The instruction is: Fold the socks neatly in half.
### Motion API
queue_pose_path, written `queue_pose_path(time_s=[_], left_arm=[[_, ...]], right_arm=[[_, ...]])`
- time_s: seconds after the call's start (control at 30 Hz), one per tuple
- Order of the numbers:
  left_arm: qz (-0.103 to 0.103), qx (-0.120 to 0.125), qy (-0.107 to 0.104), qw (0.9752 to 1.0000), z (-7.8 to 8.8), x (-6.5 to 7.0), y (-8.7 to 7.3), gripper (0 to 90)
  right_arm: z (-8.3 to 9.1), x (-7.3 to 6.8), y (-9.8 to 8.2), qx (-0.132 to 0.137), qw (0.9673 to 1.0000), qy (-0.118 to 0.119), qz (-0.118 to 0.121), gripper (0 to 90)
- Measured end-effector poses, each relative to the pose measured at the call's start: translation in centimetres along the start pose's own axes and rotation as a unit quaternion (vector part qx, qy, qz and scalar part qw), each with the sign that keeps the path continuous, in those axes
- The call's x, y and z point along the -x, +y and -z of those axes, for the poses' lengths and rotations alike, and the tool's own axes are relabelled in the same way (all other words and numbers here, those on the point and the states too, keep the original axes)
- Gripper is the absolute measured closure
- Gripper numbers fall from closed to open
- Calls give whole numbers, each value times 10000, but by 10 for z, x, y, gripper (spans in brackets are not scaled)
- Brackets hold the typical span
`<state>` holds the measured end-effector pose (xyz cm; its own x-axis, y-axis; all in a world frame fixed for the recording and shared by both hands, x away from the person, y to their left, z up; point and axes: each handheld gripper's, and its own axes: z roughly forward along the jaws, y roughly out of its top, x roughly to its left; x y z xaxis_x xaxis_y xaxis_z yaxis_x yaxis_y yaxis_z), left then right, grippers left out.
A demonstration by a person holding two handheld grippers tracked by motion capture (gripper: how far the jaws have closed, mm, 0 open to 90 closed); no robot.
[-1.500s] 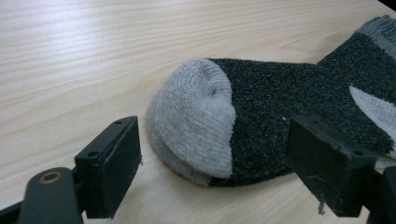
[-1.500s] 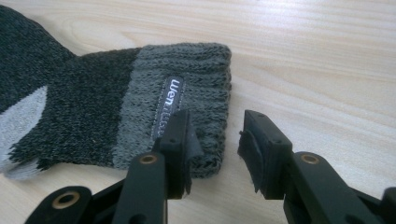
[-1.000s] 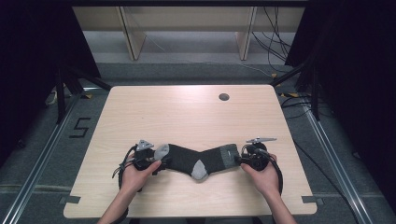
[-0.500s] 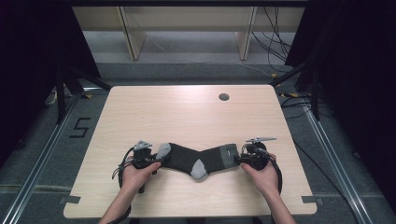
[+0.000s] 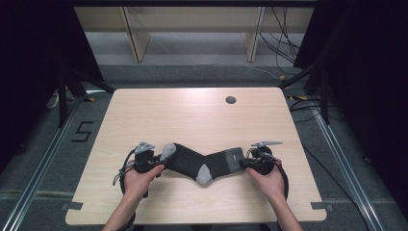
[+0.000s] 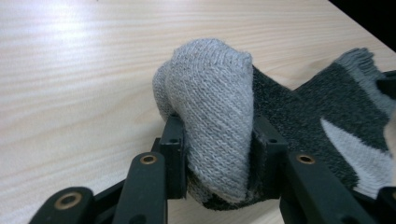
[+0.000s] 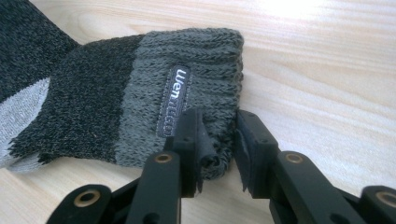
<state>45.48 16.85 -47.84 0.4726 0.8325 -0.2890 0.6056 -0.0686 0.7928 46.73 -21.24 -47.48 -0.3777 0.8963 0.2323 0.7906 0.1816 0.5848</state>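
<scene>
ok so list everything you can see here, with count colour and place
dark grey knitted sock with light grey toe, heel and cuff: 1, near middle of table, held at both ends
light wooden table: 1, pale wood, centre
round cable hole: 1, dark, far right of tabletop
floor marking 5: 1, black, left of table
left gripper: 1, black, jaws just closing on the toe
right gripper: 1, black, jaws just closing on the cuff
hands: 2, near table edge

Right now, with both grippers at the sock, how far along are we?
Done: the sock lies spread on the table, and both ends are gripped. The left gripper has just closed on the light grey toe; the right gripper has just closed on the ribbed cuff. In hand: the toe end looks raised off the wood. Left: probably lifting or folding; no fold shows yet.
</scene>
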Motion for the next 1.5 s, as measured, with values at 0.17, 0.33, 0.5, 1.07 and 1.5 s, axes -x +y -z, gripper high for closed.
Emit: queue_pose_path(time_s=[0.17, 0.33, 0.5, 1.07, 1.5], left_arm=[[-91, 66, -47, 9999, 6, 3, 6, 635], [-18, 129, -75, 9999, 11, 1, 10, 636], [75, 202, -75, 9997, 12, 3, 10, 635], [72, 340, -51, 9994, 19, 2, 19, 639], [38, 359, -11, 9993, 23, 3, 27, 637]], right_arm=[[-1, -2, 1, 83, 9997, -57, 202, 730], [-4, -4, 0, 75, 9998, 55, 185, 729], [-4, -7, -1, 149, 9997, -38, 201, 732], [-8, -12, 1, 160, 9996, 95, 217, 735], [-13, -19, 4, 239, 9996, 31, 144, 730]])
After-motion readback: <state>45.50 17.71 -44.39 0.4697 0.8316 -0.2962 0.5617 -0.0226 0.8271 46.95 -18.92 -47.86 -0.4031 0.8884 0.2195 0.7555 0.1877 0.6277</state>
